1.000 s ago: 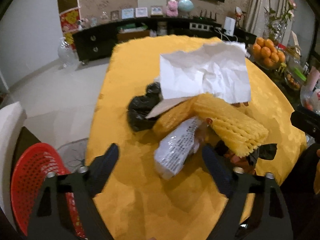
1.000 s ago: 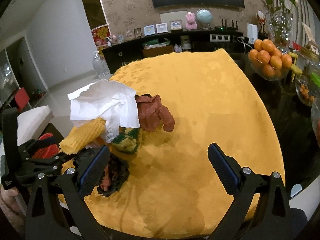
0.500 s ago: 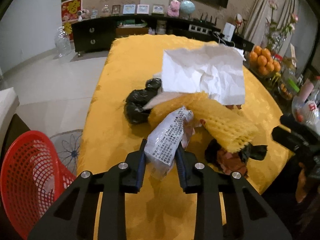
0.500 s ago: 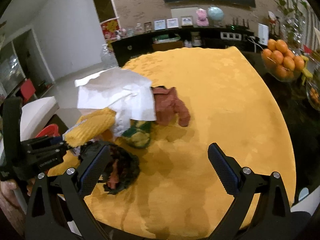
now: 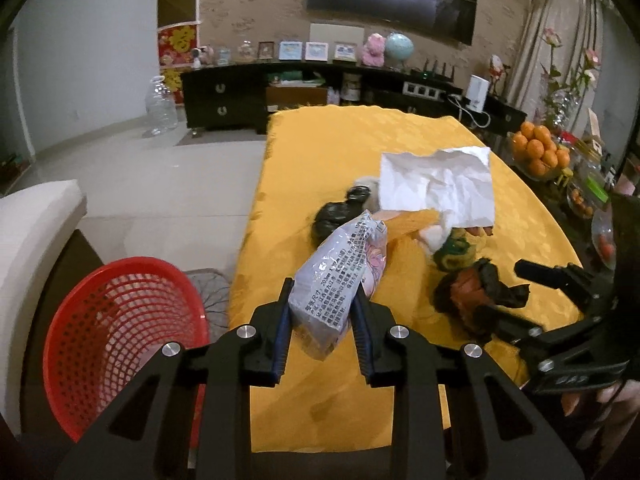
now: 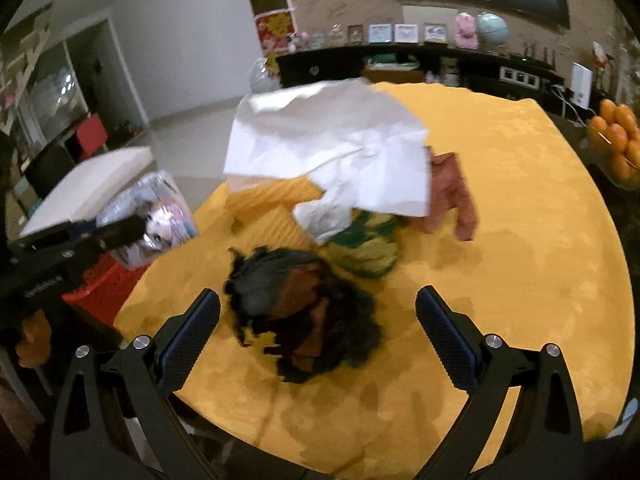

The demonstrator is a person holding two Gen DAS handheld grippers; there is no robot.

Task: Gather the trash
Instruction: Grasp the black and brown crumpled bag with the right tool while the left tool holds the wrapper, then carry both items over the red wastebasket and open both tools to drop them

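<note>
Left tool (image 5: pixel 320 320): the silvery printed plastic packet (image 5: pixel 340 272) is being pinched between its pads, lifted just above the near-left edge of the yellow-clothed desk (image 5: pixel 360 152).
Right tool (image 6: pixel 316 336): its jaws are being held spread around the crumpled black-and-brown wrapper (image 6: pixel 300 312), without touching it.
Step advice: the packet is best being carried left over the red perforated plastic basket (image 5: pixel 120 328) before release.
Textures: the packet is looking slick and crinkly; the white paper sheet (image 6: pixel 332 140) is creased.
</note>
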